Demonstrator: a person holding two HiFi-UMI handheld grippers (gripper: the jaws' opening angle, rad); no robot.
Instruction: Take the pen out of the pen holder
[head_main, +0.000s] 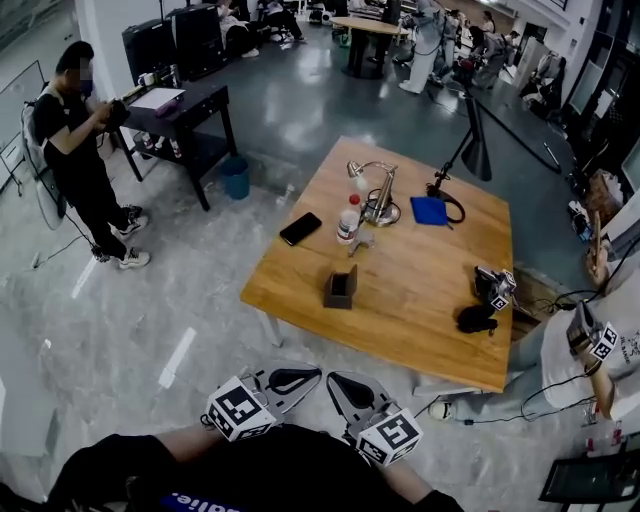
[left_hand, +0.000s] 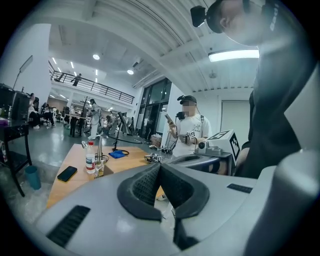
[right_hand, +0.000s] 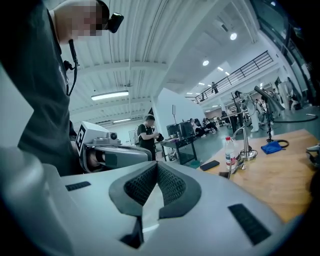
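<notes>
The dark, box-shaped pen holder (head_main: 341, 287) stands near the front left of the wooden table (head_main: 420, 300). In the right gripper view a thin pen (right_hand: 229, 169) sticks up out of it. Both grippers are held close to my body, well short of the table and over the floor. My left gripper (head_main: 312, 375) (left_hand: 160, 165) is shut with nothing between its pads. My right gripper (head_main: 335, 382) (right_hand: 156, 165) is shut and empty too. Their tips point toward each other.
On the table lie a black phone (head_main: 300, 228), a water bottle (head_main: 348, 220), a metal desk lamp (head_main: 380, 195), a blue pouch (head_main: 430, 210) and a black lamp (head_main: 472, 145). A person in black (head_main: 85, 150) stands left by a dark desk (head_main: 185, 105). Another person (head_main: 590, 345) stands right.
</notes>
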